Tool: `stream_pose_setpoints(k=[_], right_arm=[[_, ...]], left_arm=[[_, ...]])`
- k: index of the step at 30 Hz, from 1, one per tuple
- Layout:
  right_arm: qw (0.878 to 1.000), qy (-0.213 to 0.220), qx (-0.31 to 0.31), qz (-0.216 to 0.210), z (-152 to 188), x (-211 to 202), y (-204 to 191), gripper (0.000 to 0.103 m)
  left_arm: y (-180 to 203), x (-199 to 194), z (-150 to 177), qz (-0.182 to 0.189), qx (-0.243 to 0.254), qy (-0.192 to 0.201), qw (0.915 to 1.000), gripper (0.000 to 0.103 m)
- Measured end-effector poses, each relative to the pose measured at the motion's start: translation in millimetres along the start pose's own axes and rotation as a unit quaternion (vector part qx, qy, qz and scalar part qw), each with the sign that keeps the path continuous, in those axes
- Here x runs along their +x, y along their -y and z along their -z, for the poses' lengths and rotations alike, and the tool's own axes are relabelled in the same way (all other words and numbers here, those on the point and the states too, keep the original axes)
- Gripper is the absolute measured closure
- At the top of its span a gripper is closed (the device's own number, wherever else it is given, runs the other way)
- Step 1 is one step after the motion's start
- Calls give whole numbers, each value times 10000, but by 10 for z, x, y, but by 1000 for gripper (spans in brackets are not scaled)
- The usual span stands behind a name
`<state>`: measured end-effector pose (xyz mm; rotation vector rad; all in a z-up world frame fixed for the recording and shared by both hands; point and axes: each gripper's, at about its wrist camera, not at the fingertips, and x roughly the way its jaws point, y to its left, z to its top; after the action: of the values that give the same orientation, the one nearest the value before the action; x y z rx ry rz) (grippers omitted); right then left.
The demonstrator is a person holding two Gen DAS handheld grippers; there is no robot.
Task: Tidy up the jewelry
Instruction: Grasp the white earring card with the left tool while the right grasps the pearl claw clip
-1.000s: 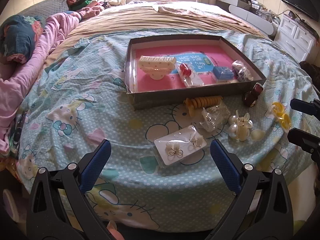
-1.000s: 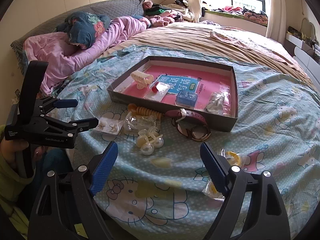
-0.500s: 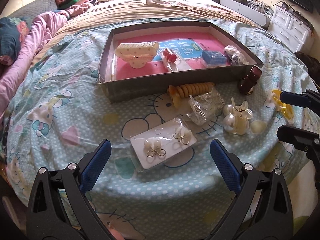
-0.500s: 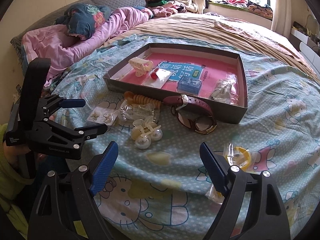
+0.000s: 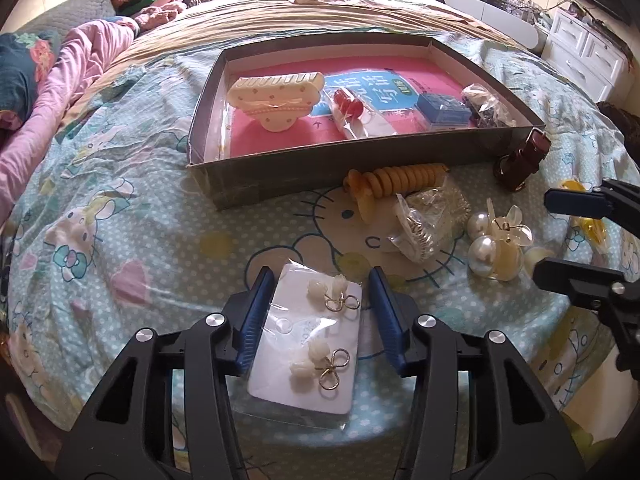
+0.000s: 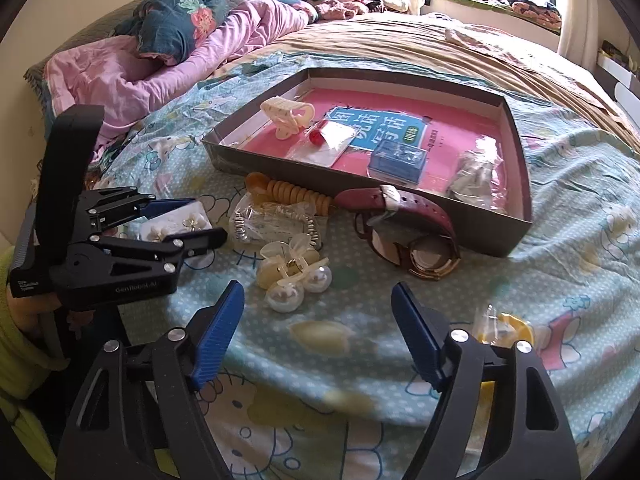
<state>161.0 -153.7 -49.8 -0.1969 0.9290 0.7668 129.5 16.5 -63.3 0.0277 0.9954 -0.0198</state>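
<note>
A white earring card (image 5: 308,340) in a clear bag lies on the bed sheet between the fingers of my left gripper (image 5: 320,276). Its jaws are closing and stand close on both sides, while the card still lies flat. The right wrist view shows the same left gripper (image 6: 206,220) straddling the earring card (image 6: 176,228). My right gripper (image 6: 317,288) hovers over bare sheet, its jaws closing with nothing between them. A pearl hair clip (image 6: 292,276) lies just ahead of it. The dark cardboard box (image 5: 320,172) holds a cream hair claw (image 5: 276,96), a red earring card (image 5: 352,108) and a blue case (image 5: 442,108).
In front of the box lie a yellow spiral hair tie (image 5: 400,178), a bagged silver chain (image 5: 428,220) and a maroon watch (image 6: 416,252). A yellow item in a bag (image 6: 508,328) sits beside the right finger. Pink bedding (image 6: 120,76) is piled at the left.
My left gripper has sunk onto the earring card and its jaws have narrowed from wide open to just outside the card. My right gripper has come closer to the sheet and narrowed a little.
</note>
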Motion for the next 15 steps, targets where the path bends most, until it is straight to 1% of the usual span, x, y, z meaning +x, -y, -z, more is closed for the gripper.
stream_pose_setpoints(k=[4,8,9,12,15], right_arm=[[9998,-103,-143,-35,-51,136,-62,41],[9995,-163,-252,-20,-112,278,-109,42],[9995,-175,-270,-26,-122,309,-114,44],[9992,-227,-340,-41,-138,391,-139,56],[9992,-153,-370,-3,-125,386,-153,56]], left_arm=[[-40,-30,-4,44,-35,-4,10000,70],[-82,-59,-3,138,-113,-13,9998,72],[-93,-69,-2,147,-129,-9,9998,72],[-115,-113,-8,178,-170,35,9997,72],[-143,-164,-24,186,-221,109,9995,72]])
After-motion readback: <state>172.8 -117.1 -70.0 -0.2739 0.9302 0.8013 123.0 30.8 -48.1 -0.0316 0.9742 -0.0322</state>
